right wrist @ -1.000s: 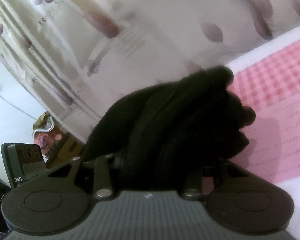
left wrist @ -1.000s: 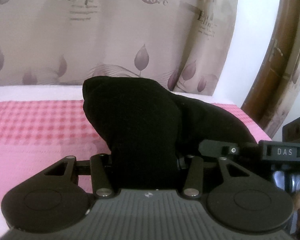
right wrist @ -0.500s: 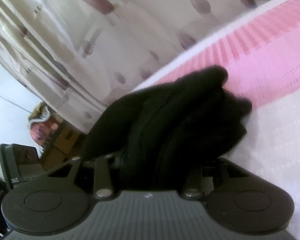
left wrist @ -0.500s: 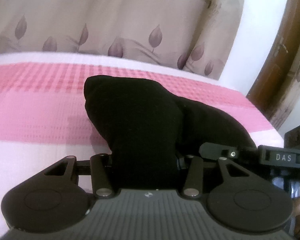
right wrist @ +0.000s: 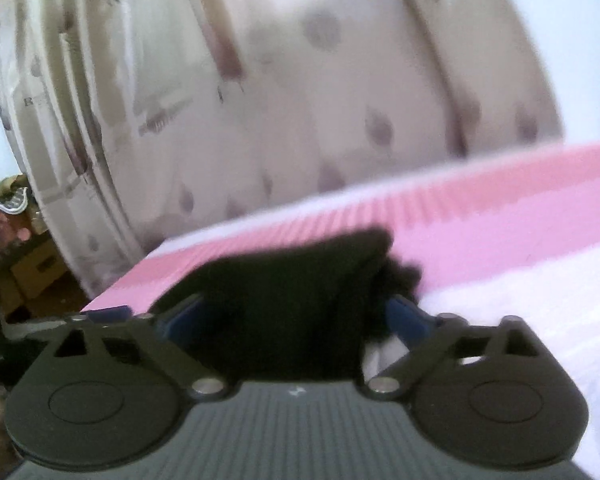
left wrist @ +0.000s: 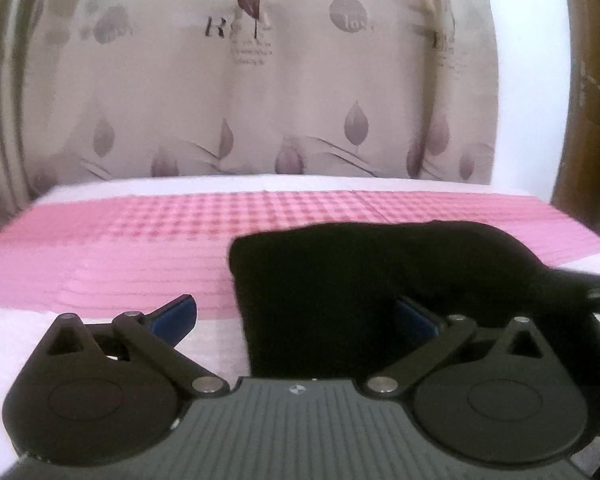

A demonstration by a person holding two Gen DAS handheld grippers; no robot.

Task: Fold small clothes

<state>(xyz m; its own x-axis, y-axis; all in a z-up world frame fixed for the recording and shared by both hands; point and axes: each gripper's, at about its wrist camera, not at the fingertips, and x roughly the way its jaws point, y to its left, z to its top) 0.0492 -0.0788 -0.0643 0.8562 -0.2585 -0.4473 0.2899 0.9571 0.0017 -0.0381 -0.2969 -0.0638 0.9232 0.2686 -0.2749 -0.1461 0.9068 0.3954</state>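
A small black garment [left wrist: 340,280] lies bunched on the pink and white cloth-covered surface [left wrist: 120,248]. In the left wrist view my left gripper [left wrist: 296,316] is open, its blue-padded fingers [left wrist: 176,314] spread wide, with the garment lying loose between them and nearer the right finger. In the right wrist view the garment [right wrist: 284,296] lies between the spread fingers of my right gripper [right wrist: 284,320], which is open too. The right gripper's black body shows at the right edge of the left wrist view [left wrist: 580,292].
A beige curtain with leaf prints [left wrist: 280,100] hangs close behind the surface's far edge. A brown wooden frame [left wrist: 588,100] stands at the right. Cardboard boxes and clutter [right wrist: 16,248] sit on the floor to the left of the surface.
Both grippers were shut on the black garment and held it up; now both have opened and the garment rests on the surface. Both cameras tilted lower and pulled back.
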